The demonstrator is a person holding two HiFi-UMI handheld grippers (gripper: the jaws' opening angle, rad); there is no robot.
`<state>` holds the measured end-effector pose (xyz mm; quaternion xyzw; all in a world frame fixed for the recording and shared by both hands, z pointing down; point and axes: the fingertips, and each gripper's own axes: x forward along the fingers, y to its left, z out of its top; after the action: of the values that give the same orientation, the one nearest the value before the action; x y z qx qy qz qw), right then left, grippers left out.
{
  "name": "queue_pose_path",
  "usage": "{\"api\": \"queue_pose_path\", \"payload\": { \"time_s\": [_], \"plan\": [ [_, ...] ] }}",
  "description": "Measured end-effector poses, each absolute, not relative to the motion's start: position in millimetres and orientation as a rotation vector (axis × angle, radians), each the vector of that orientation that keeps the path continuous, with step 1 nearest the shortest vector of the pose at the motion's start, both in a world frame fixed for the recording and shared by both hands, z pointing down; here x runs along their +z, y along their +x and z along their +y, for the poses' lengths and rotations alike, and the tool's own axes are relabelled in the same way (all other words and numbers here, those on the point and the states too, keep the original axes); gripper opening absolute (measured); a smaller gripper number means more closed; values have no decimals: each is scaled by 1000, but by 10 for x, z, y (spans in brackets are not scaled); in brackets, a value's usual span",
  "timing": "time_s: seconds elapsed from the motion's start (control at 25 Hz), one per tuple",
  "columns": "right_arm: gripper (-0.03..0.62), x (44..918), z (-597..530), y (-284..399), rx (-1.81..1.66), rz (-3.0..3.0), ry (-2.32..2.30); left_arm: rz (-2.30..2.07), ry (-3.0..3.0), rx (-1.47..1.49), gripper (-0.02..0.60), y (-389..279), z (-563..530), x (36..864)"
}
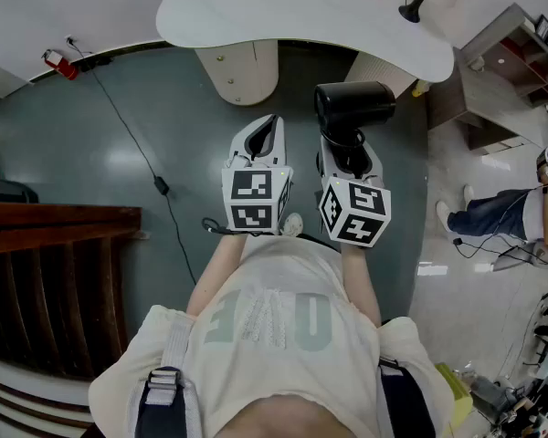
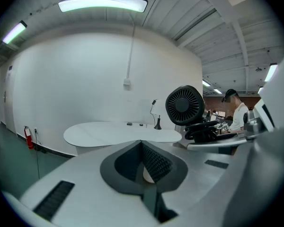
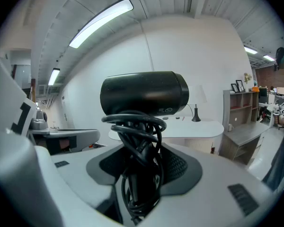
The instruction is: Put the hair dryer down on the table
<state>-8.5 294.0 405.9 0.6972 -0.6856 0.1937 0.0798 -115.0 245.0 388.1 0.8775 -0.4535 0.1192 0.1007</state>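
White surface at 12 o'clock; right gripper fingers clamp the rigid, likely top-heavy hair dryer by its cord-wrapped handle, the best hold; left gripper fingers together, empty.

Black hair dryer, black cord. White table. White left gripper, right gripper; cubes black-white square markers. Dark grey-green floor. Red extinguisher, ten o'clock.

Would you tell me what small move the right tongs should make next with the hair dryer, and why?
I would probably carry the hair dryer forward over the white table before lowering it. The right tongs grip it, with its cord wound around its lower part. In the head view it appears short of the table's near edge, above the floor.
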Motion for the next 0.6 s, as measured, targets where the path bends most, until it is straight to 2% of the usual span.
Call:
{"api": "queue_pose_path", "payload": {
  "time_s": [0.6],
  "plan": [
    [220,3967,2794,217,517,-2095,2110,-1364,2579,314,2,-1020,2213,3849]
  ]
}}
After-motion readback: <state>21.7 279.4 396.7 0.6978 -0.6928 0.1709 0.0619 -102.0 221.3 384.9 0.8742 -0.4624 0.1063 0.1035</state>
